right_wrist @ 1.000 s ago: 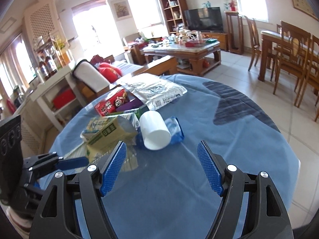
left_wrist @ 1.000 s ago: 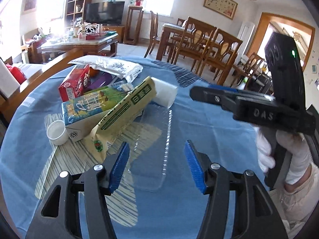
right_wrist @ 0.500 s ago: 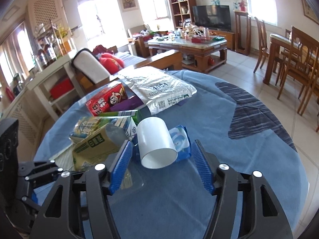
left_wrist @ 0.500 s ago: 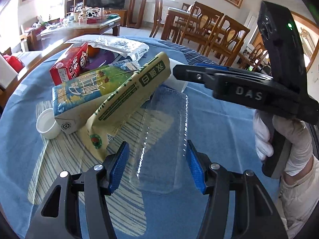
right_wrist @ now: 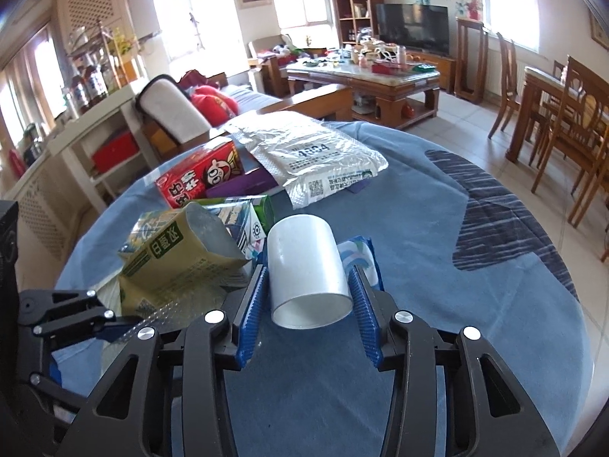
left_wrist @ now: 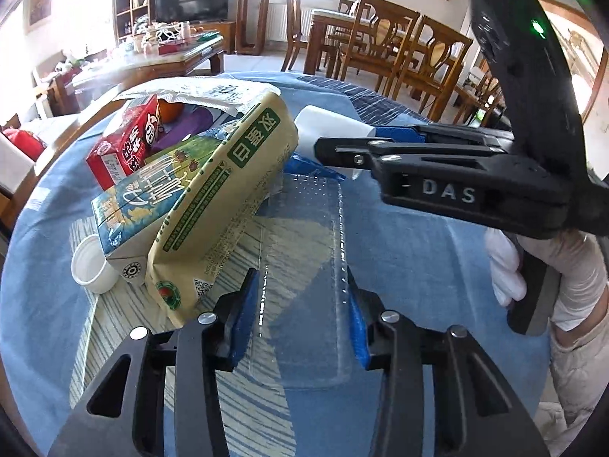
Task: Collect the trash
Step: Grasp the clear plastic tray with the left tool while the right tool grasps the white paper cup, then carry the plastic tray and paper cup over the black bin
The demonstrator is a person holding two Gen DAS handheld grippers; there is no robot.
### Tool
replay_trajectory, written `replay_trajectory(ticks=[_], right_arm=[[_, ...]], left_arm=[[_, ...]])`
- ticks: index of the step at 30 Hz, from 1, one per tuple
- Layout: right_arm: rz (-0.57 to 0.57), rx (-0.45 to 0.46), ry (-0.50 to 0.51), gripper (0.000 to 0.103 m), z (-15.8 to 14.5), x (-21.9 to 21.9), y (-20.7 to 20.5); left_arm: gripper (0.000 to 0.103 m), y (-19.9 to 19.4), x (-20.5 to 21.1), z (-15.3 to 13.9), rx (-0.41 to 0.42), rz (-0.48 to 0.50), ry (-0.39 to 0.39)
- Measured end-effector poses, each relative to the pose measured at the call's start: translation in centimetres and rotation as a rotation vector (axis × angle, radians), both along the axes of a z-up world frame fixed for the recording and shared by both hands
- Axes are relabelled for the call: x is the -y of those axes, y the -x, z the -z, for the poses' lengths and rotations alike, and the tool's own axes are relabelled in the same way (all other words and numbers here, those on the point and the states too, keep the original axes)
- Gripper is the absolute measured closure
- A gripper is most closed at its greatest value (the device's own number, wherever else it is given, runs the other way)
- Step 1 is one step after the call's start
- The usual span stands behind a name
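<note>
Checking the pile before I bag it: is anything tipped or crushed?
Yes. The white cup lies on its side between the right gripper fingers. The green carton is dented and leans on the blue carton.

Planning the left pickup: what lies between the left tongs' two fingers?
In the left wrist view, the clear plastic tray lies flat on the tablecloth between the left tongs; each finger stands at one long edge.
</note>
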State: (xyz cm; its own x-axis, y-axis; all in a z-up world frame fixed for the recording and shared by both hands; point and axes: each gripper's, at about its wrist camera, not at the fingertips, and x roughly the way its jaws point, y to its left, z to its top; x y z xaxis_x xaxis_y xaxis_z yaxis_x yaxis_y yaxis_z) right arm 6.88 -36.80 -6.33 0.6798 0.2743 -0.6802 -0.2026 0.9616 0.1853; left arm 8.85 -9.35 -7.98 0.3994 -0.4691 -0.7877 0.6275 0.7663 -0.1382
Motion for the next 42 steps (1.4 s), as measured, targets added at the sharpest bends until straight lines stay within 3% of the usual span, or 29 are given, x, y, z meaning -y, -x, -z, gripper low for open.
replay_trajectory(ticks=[9,17,29,42], right_arm=[[0.046,0.055,-0.05,0.062,-2.5,2.5,5.1],[0.093,0.102,-0.071,0.062,-4.7,5.1,12.3],[0.262,0.119,-0.01,0.062,-6.8,12.1,24.4],[0.538,0.048,0.011,0.062,-3.7,23.8,37.8]], left_arm=[[0.062,2.0,-0.8,-1.3,0.002,0.013,0.078],[0.062,5.4,1.1,-3.4,0.02,0.078,0.131],[0.062,11.8,10.0,-4.8,0.034,0.287,0.158],[0.062,18.5,21.1,-4.0,0.007,0.552,0.152]])
